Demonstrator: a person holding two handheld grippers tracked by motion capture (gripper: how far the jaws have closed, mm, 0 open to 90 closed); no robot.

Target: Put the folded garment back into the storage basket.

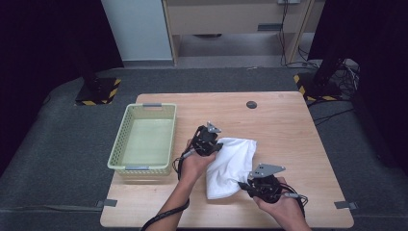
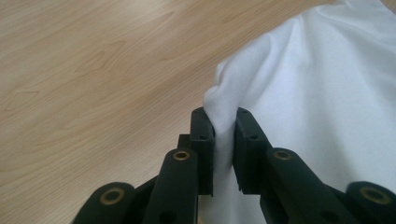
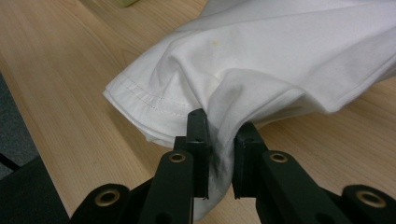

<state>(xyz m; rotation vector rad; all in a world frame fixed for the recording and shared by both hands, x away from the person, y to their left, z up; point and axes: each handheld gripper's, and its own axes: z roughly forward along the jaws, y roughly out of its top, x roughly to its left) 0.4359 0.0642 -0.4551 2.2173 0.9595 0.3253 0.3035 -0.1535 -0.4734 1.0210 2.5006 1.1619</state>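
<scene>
Between the left gripper (image 1: 217, 147) and right gripper (image 1: 242, 183), both clamped on it, the white cloth (image 1: 231, 166) is held, with the basket (image 1: 143, 139) to its left.

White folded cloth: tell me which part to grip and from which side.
Grip the white cloth at its two near-side edges, one claw each, coming from the person's side. It lies as a soft folded bundle, and those edges bunch into thin pinchable ridges. The left claw already pinches a fold there, and the right claw pinches beside the stitched hem.
</scene>
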